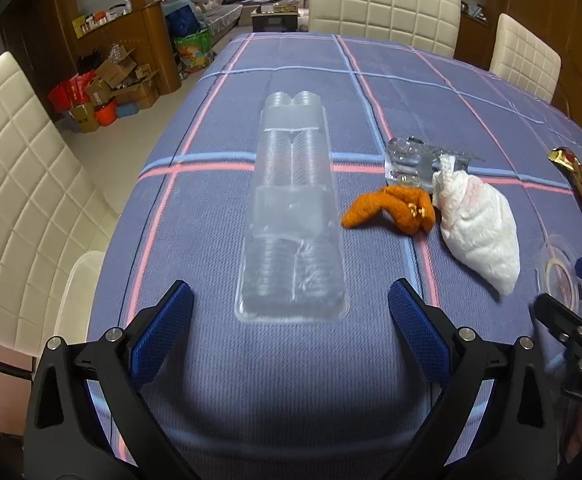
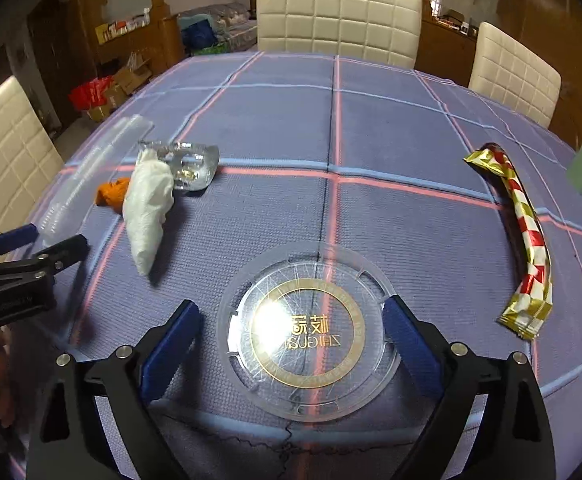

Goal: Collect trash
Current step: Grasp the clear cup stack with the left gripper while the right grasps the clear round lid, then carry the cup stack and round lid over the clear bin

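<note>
With my left gripper [image 1: 291, 316] and right gripper [image 2: 291, 340] both wide open and empty, the plastic tray [image 1: 293, 216] at frame centre (thin, flexible) may buckle and slip if I pinch it unevenly.

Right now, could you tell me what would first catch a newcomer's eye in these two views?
Probably the long clear plastic tray lying ahead of the open left gripper, and the round transparent lid with its gold ring between the open right gripper's fingers. The red-and-gold wrapper stands out on the right of the checked tablecloth.
</note>
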